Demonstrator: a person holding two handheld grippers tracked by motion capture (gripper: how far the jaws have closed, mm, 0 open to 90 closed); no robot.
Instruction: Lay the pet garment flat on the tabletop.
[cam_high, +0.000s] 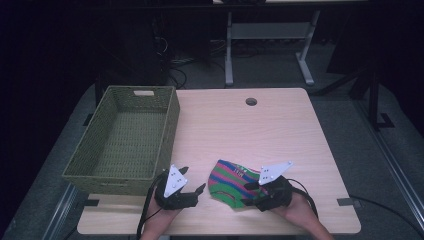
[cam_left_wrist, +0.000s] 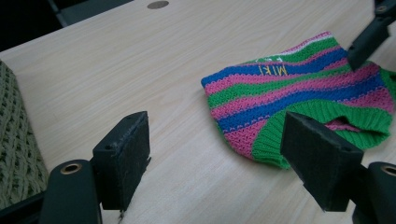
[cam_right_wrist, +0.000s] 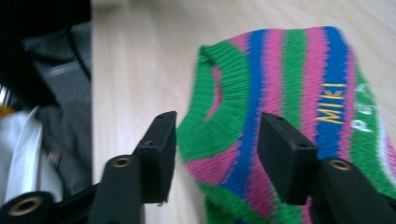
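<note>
My right gripper jaws straddle the striped knit, seemingly unpinched, ready to grip; left gripper jaws wait wide, empty.

In the high view the bench was evenly lit from above while the room behind it lay nearly black, and the picture was soft and grainy. Shadows beneath the basket were faint. The left gripper view was bright and fairly sharp on the striped knit, its near fingers slightly blurred. The right gripper view was motion-smeared, its left edge dark.
</note>
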